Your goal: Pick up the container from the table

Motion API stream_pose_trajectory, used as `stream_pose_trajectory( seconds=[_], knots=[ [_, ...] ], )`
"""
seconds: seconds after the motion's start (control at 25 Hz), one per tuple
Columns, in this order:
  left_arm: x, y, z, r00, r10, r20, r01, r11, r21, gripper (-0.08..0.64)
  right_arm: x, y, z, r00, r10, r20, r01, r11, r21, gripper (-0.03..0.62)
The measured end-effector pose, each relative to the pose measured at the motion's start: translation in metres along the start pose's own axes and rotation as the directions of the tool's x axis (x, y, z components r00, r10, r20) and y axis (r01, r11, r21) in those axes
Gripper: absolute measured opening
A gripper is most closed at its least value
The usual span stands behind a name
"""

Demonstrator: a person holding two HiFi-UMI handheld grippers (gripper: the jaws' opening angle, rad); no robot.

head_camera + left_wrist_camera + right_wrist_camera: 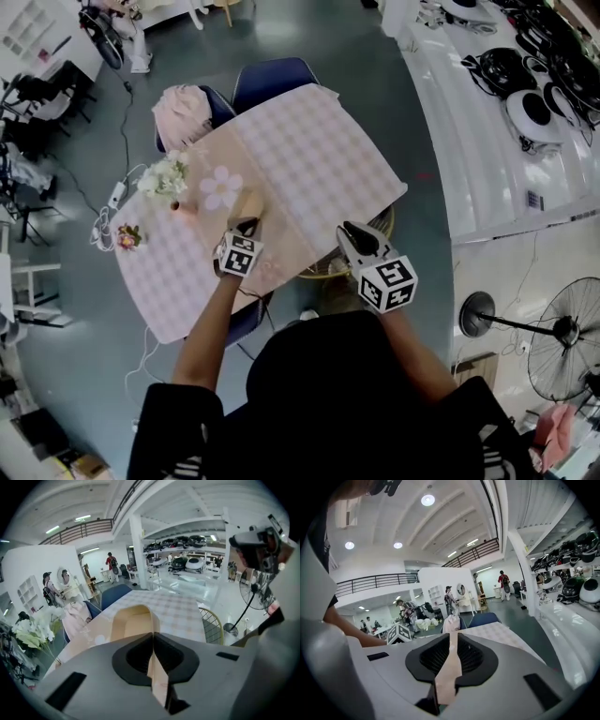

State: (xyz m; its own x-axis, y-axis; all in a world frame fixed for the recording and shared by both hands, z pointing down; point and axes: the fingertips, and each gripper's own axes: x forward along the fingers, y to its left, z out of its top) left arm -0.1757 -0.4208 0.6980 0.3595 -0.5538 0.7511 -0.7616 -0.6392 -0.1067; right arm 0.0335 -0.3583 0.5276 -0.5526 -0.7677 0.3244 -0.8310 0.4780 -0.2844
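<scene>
The container (249,204) is a beige open-topped box, held over the pink checked table (319,159). My left gripper (246,225) is shut on its near wall. In the left gripper view the jaws (153,637) pinch that thin wall edge-on, and the container's curved rim (133,620) rises just beyond them, above the table (178,609). My right gripper (352,230) hangs at the table's near right edge, apart from the container. In the right gripper view a pinkish strip fills the narrow gap of the jaws (453,637); whether it is pinched cloth or table seen through the gap is unclear.
A vase of white flowers (167,178), a flower-shaped mat (220,187) and a small posy (128,236) sit on the table's left side. A blue chair (272,75) stands behind. A gold wire stool (328,267) is under the near edge. A fan (562,328) stands at right.
</scene>
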Motion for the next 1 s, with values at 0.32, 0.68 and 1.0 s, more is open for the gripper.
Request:
stream_pose_trajectory(
  seconds=[0.32,0.68,1.0],
  knots=[
    [-0.088,-0.038,0.018,0.979,0.029,0.201,-0.021,0.999,-0.044,0.011,-0.028,0.045,-0.005,0.999,-0.030,0.029,0.032,0.997,-0.064,0.000],
    [-0.154,-0.059,0.020,0.938,0.052,0.343,-0.036,0.998,-0.053,0.011,-0.044,0.087,-0.006,0.991,-0.054,0.120,0.067,0.992,-0.105,-0.002],
    [-0.180,-0.057,0.017,0.922,0.081,0.377,-0.080,0.997,-0.019,0.011,-0.033,0.109,-0.003,0.993,-0.024,0.115,0.040,0.990,-0.135,-0.002]
  ],
)
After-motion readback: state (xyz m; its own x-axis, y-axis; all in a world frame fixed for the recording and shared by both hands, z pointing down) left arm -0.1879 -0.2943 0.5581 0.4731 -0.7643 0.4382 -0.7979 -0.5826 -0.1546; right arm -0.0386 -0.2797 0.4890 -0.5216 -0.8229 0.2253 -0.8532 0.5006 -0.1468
